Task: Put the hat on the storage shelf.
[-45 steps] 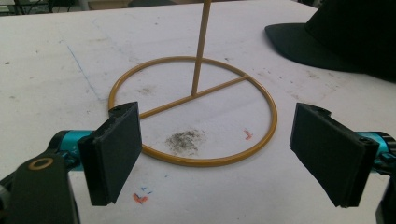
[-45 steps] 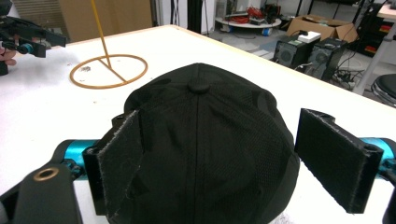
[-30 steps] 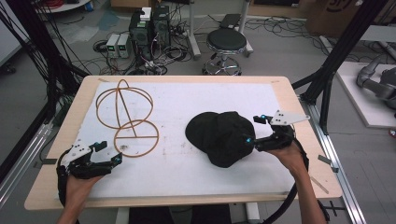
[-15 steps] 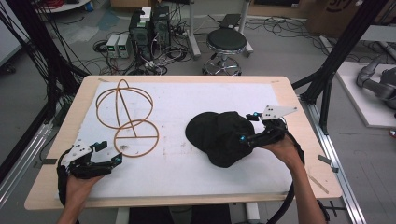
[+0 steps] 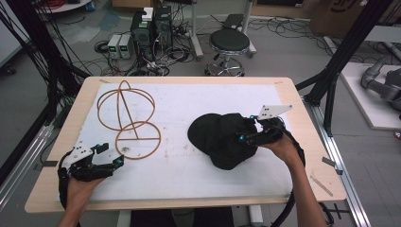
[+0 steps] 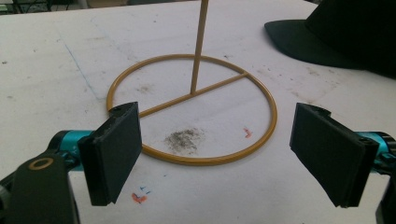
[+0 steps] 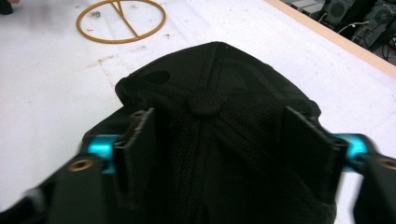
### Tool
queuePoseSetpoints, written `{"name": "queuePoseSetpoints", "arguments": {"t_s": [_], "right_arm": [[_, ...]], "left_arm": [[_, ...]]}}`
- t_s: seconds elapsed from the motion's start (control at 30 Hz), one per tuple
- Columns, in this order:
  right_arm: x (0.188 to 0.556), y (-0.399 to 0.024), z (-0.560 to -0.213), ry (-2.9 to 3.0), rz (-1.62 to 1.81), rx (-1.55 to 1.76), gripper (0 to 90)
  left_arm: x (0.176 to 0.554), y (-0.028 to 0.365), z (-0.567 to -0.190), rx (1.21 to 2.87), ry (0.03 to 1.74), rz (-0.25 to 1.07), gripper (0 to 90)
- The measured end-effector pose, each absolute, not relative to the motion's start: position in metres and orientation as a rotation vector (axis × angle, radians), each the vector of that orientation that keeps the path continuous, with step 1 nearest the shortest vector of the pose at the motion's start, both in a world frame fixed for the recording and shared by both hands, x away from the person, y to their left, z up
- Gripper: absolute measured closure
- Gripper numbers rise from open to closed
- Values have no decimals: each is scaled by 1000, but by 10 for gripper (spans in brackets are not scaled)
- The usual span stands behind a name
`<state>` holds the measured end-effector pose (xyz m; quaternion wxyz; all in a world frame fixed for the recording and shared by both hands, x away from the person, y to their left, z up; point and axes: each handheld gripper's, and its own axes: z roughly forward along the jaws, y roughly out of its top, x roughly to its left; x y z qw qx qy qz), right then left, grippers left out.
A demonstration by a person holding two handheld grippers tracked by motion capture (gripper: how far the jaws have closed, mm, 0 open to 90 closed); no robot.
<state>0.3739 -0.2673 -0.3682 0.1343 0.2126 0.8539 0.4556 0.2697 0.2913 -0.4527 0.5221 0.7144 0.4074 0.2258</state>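
The right gripper [image 5: 249, 135] sits over the crown of a black cap [image 5: 220, 139], and its jaws have just been closing with the cap's crown between them. In the right gripper view the two pads [image 7: 140, 140] stand either side of the mesh crown, with the top button [image 7: 204, 102] just ahead of them; they are partly closed and look to be against the fabric, though whether they press it firmly I cannot tell. The cap lies on the right half of the table, its brim pointing toward the middle. The left gripper [image 5: 106, 158] rests near the table's front left corner, its jaws wide apart with nothing between them. In the left gripper view its pads [image 6: 114, 151] frame the round base of a yellow wire stand [image 5: 127, 118], which is just ahead of them and not touched. The stand's base ring lies flat, with an upright rod rising from its cross bar to a wire globe. The table [image 5: 302, 109] has a wooden edge and a white sheet [image 5: 189, 101] marked with grey smudges and small red and blue spots. Behind the table, on a grey floor, are a black stool [image 5: 229, 45], computer boxes [image 5: 151, 26] and tangled cables.
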Motion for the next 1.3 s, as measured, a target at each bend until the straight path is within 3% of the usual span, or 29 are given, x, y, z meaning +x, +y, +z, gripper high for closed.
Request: {"name": "queuePoseSetpoints", "arguments": {"t_s": [0.33, 0.6, 1.3], "right_arm": [[372, -265, -367, 2464, 1276, 579, 599], [371, -265, -369, 2456, 1277, 597, 731], [365, -259, -354, 2432, 1270, 599, 810]], "left_arm": [[270, 291, -453, 1711, 981, 540, 168], [270, 290, -453, 1710, 981, 542, 168], [270, 290, -453, 1711, 981, 542, 168]]}}
